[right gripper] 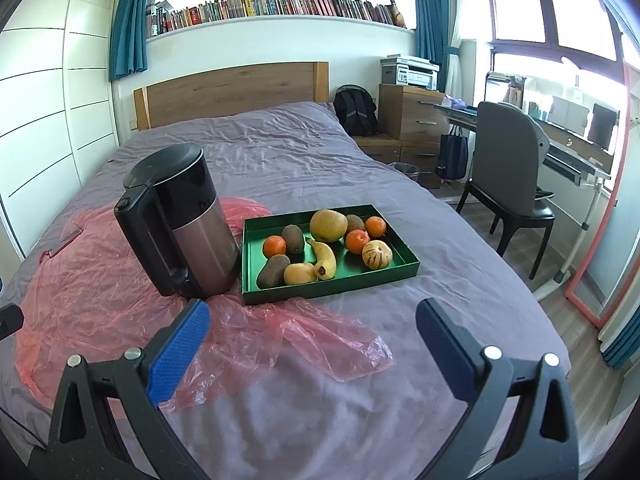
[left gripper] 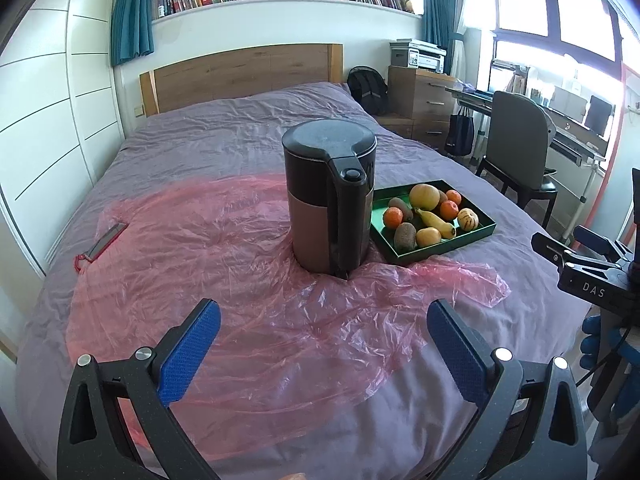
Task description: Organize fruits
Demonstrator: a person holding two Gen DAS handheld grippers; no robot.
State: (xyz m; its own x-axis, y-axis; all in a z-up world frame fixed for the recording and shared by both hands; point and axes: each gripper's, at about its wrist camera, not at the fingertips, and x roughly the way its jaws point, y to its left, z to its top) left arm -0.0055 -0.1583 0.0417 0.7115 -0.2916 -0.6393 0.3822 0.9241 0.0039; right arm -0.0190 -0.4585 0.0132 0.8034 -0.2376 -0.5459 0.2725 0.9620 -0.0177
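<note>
Left gripper [left gripper: 323,343] and right gripper [right gripper: 313,343] look alike: black speckled arms with triangular cutouts, silver round screws, blue dimpled pads [left gripper: 188,354]. "DAS" is printed on a black clamp [left gripper: 592,280]; blue glove [left gripper: 596,344].

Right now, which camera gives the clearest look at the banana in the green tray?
The right wrist view. There the banana lies fully visible in the green tray, with nothing in front of it. In the left wrist view it is smaller and farther off, and the kettle hides the tray's left edge.
</note>
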